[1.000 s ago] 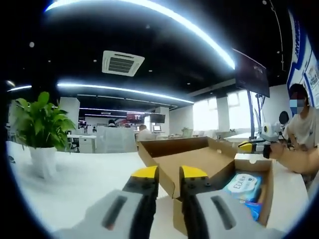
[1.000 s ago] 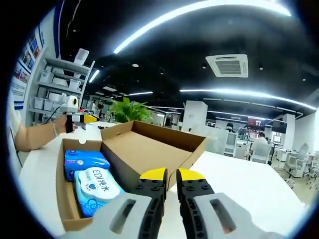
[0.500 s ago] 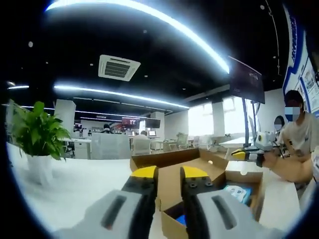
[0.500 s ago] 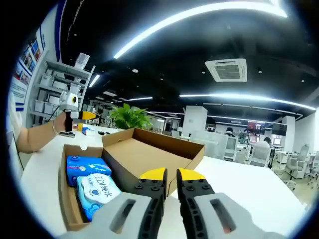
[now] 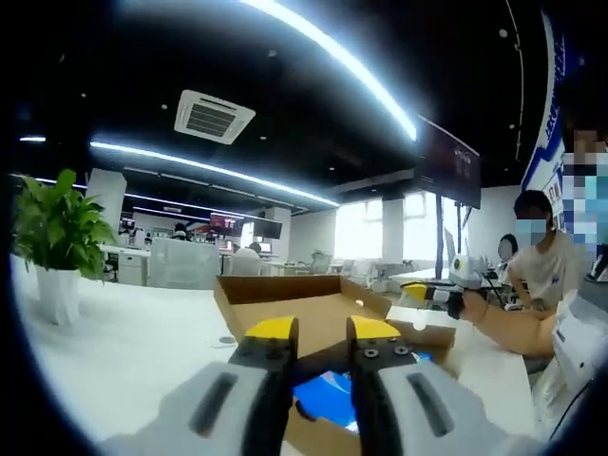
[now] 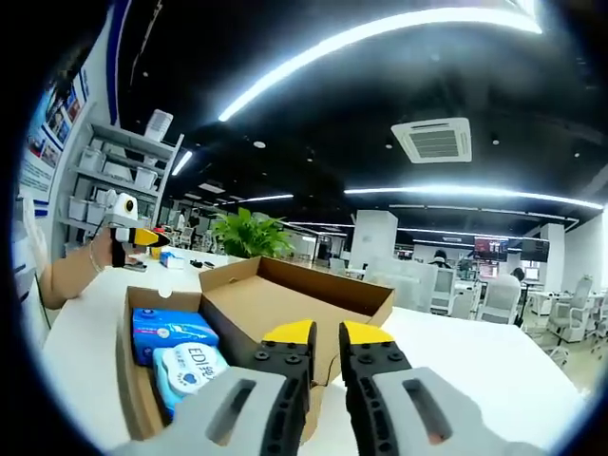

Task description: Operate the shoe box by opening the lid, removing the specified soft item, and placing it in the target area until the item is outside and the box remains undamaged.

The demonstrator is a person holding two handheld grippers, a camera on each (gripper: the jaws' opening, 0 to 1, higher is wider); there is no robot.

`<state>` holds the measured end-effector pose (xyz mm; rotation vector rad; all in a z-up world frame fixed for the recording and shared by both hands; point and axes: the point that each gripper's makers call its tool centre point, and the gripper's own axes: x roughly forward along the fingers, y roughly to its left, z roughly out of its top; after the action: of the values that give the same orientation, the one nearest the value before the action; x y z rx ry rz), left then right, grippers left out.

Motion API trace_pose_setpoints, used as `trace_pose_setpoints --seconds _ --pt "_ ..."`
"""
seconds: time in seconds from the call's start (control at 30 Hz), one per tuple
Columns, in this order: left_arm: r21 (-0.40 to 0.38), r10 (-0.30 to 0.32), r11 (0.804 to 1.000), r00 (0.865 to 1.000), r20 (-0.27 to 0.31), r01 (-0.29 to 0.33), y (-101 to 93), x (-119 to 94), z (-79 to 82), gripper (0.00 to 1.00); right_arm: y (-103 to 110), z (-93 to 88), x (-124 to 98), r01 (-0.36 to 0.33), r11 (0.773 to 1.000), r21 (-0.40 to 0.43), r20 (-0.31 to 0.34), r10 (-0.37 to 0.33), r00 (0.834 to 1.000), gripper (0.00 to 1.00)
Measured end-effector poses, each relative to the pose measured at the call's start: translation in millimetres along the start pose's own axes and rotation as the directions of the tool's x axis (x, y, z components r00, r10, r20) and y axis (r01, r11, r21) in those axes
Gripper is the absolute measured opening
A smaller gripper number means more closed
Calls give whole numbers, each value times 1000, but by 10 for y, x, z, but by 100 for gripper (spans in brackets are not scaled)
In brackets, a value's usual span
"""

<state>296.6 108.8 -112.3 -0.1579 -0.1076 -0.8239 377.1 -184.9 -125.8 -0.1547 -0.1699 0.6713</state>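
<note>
the shoe box [image 6: 228,313] sits on the white worktop [image 6: 494,351] with its lid [image 6: 313,290] already folded back and standing open. in the right gripper view two soft packs lie side by side in the box: a blue pack [image 6: 171,323] toward the far end and a pale pack with blue lettering [image 6: 195,369] nearer the camera. in the left gripper view the box [image 5: 323,309] lies just past the jaws, with the blue pack [image 5: 323,399] showing in the gap between them.

the right gripper [image 6: 316,334] hovers just in front of the box's near corner; its yellow-tipped jaws stand close together with a narrow gap and grip nothing. the left gripper [image 5: 318,332] hangs over the box's near edge, jaws likewise nearly together with a slim gap, nothing between them.

a potted plant [image 5: 52,237] stands on the worktop well apart from the box; in the right gripper view it [image 6: 249,236] shows behind the lid. a shelf unit [image 6: 114,185] with boxes stands against the wall. people sit at the far side [image 5: 537,256].
</note>
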Motion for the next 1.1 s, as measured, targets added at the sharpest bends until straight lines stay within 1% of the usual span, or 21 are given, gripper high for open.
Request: trace_pose_setpoints --seconds 0.13,0.3,0.37,0.43,0.5,0.6,0.63,0.7,0.73,0.83,0.93,1.07,1.1 --pt "4 -27 1000 1000 -11 27 31 -31 -52 21 46 25 0 -13 1000 -19 5 13 1000 11" --pt "14 -51 999 998 -39 52 49 -81 -120 22 118 102 -7 -40 999 -1 36 40 999 12" --pt "10 -67 998 997 -49 68 29 -93 -136 22 128 109 -9 -42 999 -9 36 42 998 13" --pt "15 -95 995 993 -68 96 -20 -104 -170 22 137 118 -13 -47 999 -13 37 47 998 13" --pt "18 -121 992 987 -107 124 -74 -119 -237 23 145 127 -20 -51 999 -5 41 51 998 13" --pt "14 -152 988 981 -122 155 -144 -131 -257 23 160 128 -18 -56 998 -1 43 56 997 14" --pt "10 -171 985 977 -128 174 -190 -132 -267 23 169 125 -16 -59 998 -4 42 59 997 15" --pt "0 -207 978 964 -168 210 -302 -131 -335 23 200 120 -12 -68 997 -20 32 69 997 16" --pt "17 -224 973 955 -193 232 -367 -128 -380 23 206 125 -12 -67 997 -27 31 68 997 16" --pt "48 -250 963 943 -221 267 -501 -99 -447 23 223 199 -26 -69 997 -36 48 70 996 16" --pt "39 -286 952 926 -247 304 -624 -69 -521 22 233 280 -36 -76 997 -34 64 78 995 16" --pt "47 -297 945 908 -295 324 -664 -58 -644 21 222 385 -33 -83 996 -22 84 85 993 18" --pt "49 -298 944 906 -299 327 -669 -56 -659 21 229 409 -25 -91 996 -18 87 92 992 18"
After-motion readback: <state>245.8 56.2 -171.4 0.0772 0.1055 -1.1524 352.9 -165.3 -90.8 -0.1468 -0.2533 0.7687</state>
